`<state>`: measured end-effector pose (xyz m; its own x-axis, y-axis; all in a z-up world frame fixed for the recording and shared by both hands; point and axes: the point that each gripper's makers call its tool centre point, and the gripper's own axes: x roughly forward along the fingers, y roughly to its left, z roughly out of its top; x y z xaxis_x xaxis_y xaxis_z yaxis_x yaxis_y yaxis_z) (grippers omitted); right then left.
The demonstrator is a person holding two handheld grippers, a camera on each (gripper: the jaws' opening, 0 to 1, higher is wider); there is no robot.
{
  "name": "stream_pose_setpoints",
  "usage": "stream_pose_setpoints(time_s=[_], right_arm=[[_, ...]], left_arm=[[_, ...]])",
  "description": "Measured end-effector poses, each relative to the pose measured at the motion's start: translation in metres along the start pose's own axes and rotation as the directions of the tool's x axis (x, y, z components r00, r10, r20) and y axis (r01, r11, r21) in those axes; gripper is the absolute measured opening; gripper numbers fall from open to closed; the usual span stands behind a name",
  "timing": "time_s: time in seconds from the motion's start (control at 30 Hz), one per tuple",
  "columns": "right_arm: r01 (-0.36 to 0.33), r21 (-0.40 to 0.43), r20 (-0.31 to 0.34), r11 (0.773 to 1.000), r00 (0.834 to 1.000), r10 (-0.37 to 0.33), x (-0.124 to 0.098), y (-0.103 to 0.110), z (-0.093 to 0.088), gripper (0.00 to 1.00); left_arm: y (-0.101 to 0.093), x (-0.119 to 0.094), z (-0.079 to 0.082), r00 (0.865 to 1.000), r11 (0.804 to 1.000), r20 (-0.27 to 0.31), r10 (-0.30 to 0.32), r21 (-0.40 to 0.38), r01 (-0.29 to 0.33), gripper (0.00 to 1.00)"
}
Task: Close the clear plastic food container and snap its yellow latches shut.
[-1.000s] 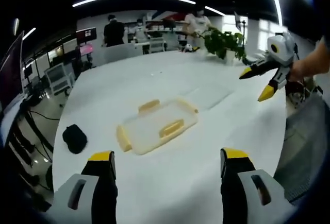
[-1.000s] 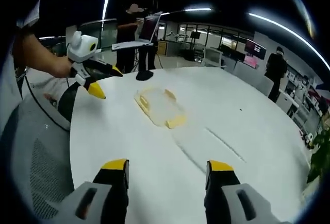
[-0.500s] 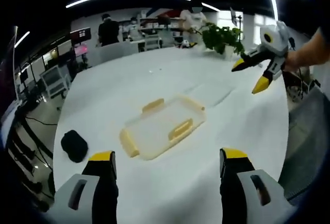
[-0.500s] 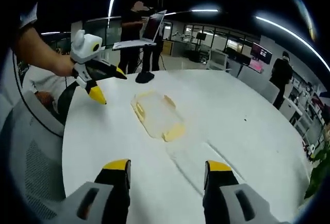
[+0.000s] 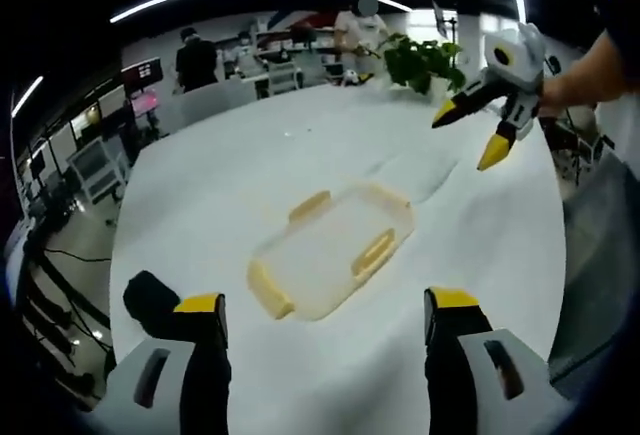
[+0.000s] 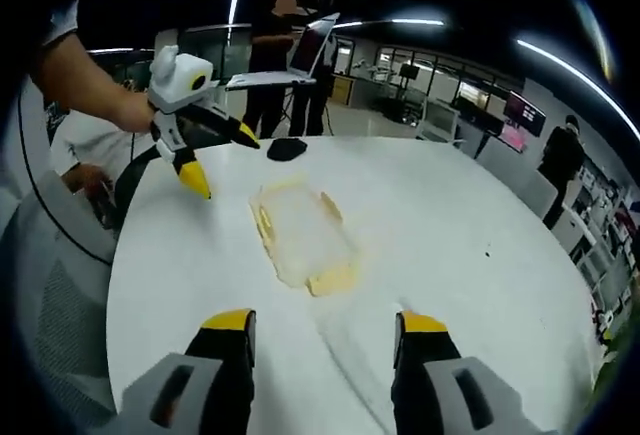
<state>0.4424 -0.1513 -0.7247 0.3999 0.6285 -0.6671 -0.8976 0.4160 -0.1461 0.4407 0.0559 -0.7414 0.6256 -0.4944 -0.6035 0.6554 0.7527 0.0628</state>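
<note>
- Left gripper: jaws spread wide, yellow tips apart, nothing between them. It hangs above the near edge of the white round table.
- Right gripper: jaws likewise parted and empty, held over the table's near side in its own view.
- Clear plastic food container lies flat on the table, roughly mid-surface, ahead of both grippers. Neither gripper touches it.
- Yellow latches show along the container's edges: one on the far long side, one on the near long side, one at the left short end in the left gripper view. Whether they are snapped down, cannot tell.
- In the right gripper view the container sits lengthwise ahead, a yellow latch at its near end.
- Small black object on the table just left of the left gripper's left jaw; well apart from the container.
- Green plant at the table's far right edge.
- Open laptop beyond the far side of the table in the right gripper view.
- People stand in the background of the office space.
</note>
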Motion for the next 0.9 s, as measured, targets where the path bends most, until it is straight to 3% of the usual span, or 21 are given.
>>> stream_pose_setpoints(time_s=[0.33,0.67,0.9], right_arm=[[-0.046,-0.086,-0.014,0.995,0.999,0.045,0.018,-0.002,0.014,0.53],[-0.105,-0.162,-0.049,0.981,0.994,0.098,0.037,-0.002,0.021,0.53],[-0.166,-0.234,-0.101,0.958,0.984,0.146,0.051,0.0,0.021,0.53]], left_arm=[[0.009,0.008,0.001,0.999,0.999,-0.023,-0.032,0.025,0.032,0.78],[0.011,0.017,0.002,0.993,0.985,-0.069,-0.091,0.143,0.1,0.76],[0.009,0.024,-0.001,0.983,0.953,-0.128,-0.133,0.256,0.162,0.74]])
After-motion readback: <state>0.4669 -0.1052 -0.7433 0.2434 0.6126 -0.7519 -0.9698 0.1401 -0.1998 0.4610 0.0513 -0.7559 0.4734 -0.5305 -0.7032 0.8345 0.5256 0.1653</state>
